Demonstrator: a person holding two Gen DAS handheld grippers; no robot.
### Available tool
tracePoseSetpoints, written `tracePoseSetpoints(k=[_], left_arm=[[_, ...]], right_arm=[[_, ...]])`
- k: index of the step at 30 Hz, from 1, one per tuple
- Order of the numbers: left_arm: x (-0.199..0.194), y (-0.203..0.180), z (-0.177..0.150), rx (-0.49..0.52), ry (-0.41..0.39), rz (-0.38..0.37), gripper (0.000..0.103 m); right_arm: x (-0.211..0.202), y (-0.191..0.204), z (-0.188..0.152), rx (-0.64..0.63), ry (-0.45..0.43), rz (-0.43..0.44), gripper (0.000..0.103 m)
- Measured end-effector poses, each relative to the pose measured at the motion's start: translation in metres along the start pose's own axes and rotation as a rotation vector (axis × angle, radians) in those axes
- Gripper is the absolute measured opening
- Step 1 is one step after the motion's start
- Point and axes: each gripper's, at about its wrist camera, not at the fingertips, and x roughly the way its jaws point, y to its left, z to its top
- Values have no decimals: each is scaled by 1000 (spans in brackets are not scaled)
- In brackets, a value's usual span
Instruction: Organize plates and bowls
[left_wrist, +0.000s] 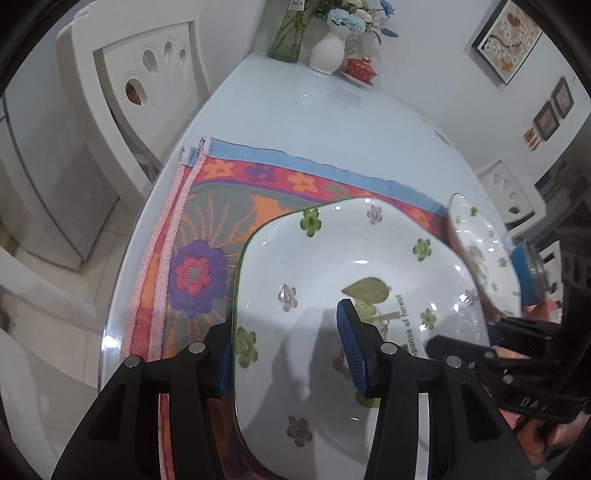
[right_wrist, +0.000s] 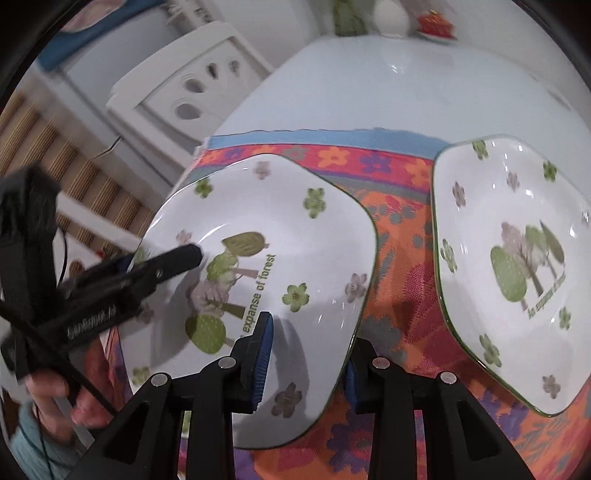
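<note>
White porcelain with green and mauve blossoms makes up both dishes on the flowered towel (right_wrist: 388, 236), which lies on a pale glossy tabletop (left_wrist: 314, 122).

The nearer plate (right_wrist: 295, 240), square with rounded corners and printed with trees and the words "expanse of forest", is held at two opposite edges. The left claw (left_wrist: 286, 349) straddles its left rim: one blue pad sits outside and under the edge, the other lies on the inner face near the printed leaf, so it grips the plate. The right claw (right_wrist: 308, 360) clamps the near right rim the same way, one pad on the white inner surface, the other tucked beneath the green-lined edge. In the right wrist view the plate looks tilted, its left side raised, though how far it clears the towel I cannot tell.

The second plate (right_wrist: 517, 273), same pattern, lies flat on the towel just right of the first, a strip of orange cloth showing between their edges. In the left wrist view it appears edge-on at the right, close behind the held plate.

Beyond the towel's blue border the tabletop stretches bare to the far end, where a white vase (left_wrist: 328, 51), a green glass vase (left_wrist: 288, 33) and a small red lidded dish (left_wrist: 360, 68) stand together. White chairs (left_wrist: 140, 74) crowd the tabletop's left edge.
</note>
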Motion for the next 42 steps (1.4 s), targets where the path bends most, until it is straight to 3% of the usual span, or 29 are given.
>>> tracePoseSetpoints(k=[13,20,26,31,42], left_arm=[[-105,-39,-31,18,-139,19,44],[-167,-69,-56,40,-228,29,44],[-196,-89,-83,35,-256,13,44],[-199,-102,-111,27,-227,1,44],[-161,-107,-182,2,-59,-19,44]], right_arm=[[-78,31,-28,-28,-100,44,33],[-140,53,-66,-25,-174,43,33],[-168,60,-102,-12,-193,39,33],[-178,53,-138,16,-166,36,33],[-151,33,-206,60,-35,-11,33]])
